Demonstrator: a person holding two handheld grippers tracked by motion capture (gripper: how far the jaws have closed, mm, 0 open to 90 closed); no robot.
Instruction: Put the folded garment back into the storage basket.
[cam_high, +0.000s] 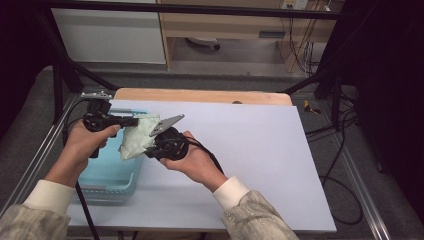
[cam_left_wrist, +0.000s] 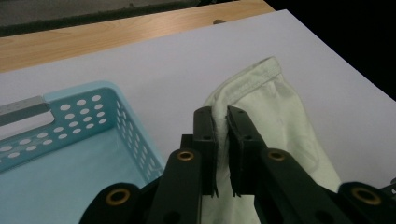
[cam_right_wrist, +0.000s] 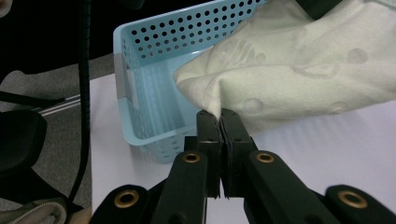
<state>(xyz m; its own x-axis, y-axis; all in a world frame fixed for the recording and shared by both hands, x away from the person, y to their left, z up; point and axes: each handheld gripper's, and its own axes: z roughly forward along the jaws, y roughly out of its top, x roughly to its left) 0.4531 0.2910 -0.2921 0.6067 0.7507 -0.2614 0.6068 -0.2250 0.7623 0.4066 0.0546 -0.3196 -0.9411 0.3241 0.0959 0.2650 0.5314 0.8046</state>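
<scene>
Pale cloth upright (both claws clamped)

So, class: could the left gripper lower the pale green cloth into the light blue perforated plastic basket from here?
Probably yes. The left gripper grips the cloth beside the open basket, but the right gripper also holds it.

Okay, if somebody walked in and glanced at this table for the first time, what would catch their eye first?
Most likely the pale green cloth, held up off the table at its left side between two hand-held grippers: the left gripper is clamped on its hemmed edge and the right gripper pinches another fold. Right beside and below it sits a light blue perforated basket on the white sheet covering the table.
</scene>
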